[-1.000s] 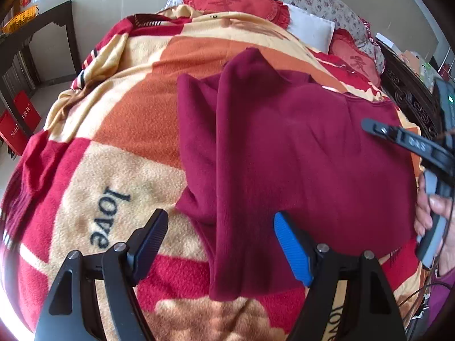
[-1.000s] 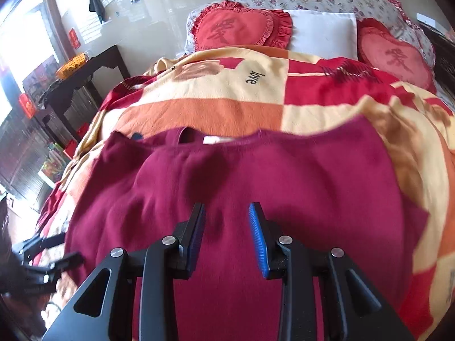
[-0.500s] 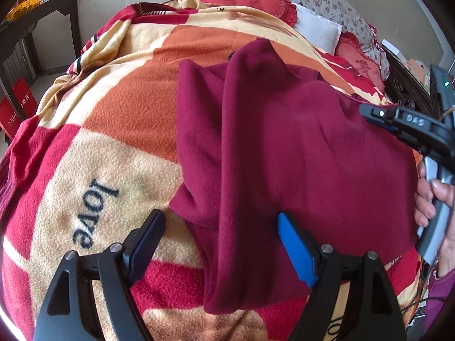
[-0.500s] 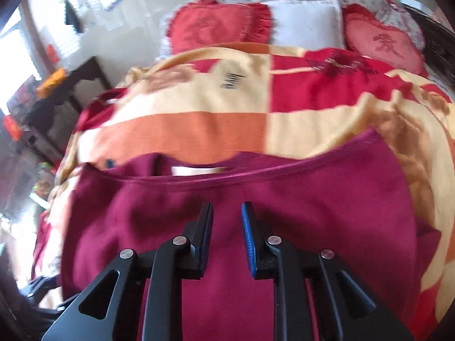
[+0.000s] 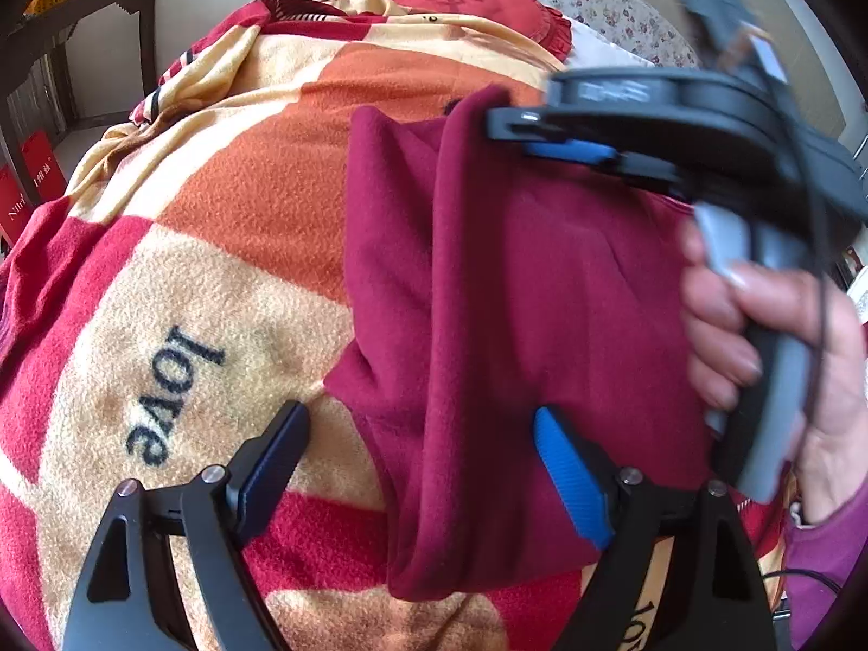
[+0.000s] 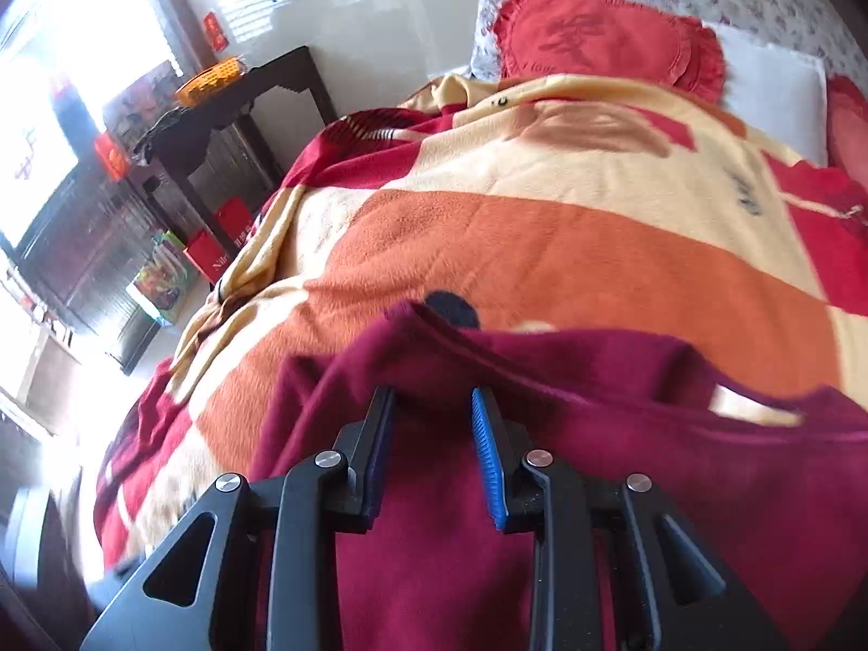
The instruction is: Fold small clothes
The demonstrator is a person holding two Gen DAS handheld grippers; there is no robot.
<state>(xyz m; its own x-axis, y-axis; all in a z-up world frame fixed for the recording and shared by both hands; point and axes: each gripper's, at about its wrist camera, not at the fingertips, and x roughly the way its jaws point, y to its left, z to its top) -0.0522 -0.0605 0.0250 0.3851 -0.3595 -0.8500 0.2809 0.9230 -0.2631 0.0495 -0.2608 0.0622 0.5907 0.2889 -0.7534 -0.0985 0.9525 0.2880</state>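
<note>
A dark red sweater lies on the patterned blanket, its left part folded over the body into a long ridge. My left gripper is open and straddles the lower end of that fold. My right gripper reaches in from the right at the sweater's top edge. In the right wrist view the right gripper is partly open over a raised ridge of the sweater near its shoulder, its fingers on either side of the cloth.
Red heart-shaped cushions and a white pillow lie at the bed's head. A dark side table with an orange basket stands left of the bed. Red bags stand on the floor.
My right gripper swung left across the sweater to its upper left shoulder and its jaws widened a little. My left gripper moved slightly closer to the fold.
</note>
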